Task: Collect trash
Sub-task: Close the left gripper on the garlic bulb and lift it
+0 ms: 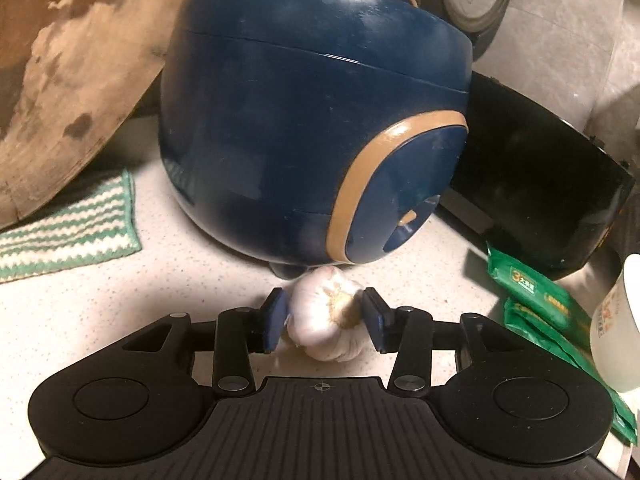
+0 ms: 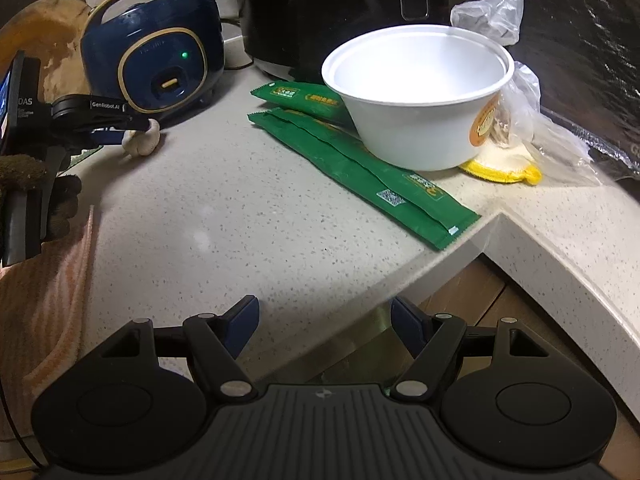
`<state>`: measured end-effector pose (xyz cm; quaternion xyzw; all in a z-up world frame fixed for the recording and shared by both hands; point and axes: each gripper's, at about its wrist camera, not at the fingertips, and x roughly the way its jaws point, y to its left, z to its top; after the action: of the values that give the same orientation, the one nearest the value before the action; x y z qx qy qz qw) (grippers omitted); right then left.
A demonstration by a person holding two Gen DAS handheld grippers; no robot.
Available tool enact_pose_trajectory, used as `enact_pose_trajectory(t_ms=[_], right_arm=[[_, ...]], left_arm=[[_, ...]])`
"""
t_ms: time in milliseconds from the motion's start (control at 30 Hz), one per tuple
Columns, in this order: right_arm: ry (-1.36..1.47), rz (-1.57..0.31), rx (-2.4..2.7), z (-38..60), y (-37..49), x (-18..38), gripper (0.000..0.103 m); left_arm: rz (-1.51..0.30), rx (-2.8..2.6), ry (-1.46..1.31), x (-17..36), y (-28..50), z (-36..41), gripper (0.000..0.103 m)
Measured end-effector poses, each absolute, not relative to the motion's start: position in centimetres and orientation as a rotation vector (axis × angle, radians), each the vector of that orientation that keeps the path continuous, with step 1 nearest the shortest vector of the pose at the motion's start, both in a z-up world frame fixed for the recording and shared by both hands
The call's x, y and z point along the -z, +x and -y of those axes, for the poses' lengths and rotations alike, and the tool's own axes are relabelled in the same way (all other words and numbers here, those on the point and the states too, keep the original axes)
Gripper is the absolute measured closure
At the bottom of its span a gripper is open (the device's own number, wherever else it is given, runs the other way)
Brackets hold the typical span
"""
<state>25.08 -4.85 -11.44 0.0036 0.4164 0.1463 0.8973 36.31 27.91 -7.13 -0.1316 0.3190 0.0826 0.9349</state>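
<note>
A white garlic bulb (image 1: 326, 316) lies on the speckled counter in front of the blue rice cooker (image 1: 312, 120). My left gripper (image 1: 325, 316) has its blue pads on both sides of the bulb, touching it. In the right wrist view the bulb (image 2: 142, 140) sits between the left gripper's fingers (image 2: 116, 126). My right gripper (image 2: 324, 328) is open and empty, low over the counter's front edge. Green wrappers (image 2: 360, 168) and a white disposable bowl (image 2: 420, 92) lie ahead of it.
A black cooker (image 2: 340, 12) stands behind the bowl. A plastic bag (image 2: 532, 120) and yellow cloth (image 2: 500, 168) lie right of the bowl. A wooden board (image 1: 60, 72) and a green striped cloth (image 1: 72, 232) are left of the rice cooker. The counter corner (image 2: 492, 220) drops away.
</note>
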Motion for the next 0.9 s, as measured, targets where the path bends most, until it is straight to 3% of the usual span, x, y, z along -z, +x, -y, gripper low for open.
enact_pose_trajectory(t_ms=[567,900], right_arm=[[-0.002,-0.788,-0.237,7.4,26.0,10.5,0.03],[-0.086,-0.696,-0.253,8.2,30.6,9.6,0.03]], left_arm=[[-0.689,-0.133,-0.362,8.5,37.1,-26.9,0.058],[-0.666,0.012,-0.451,6.8,30.8,-22.6,0.059]])
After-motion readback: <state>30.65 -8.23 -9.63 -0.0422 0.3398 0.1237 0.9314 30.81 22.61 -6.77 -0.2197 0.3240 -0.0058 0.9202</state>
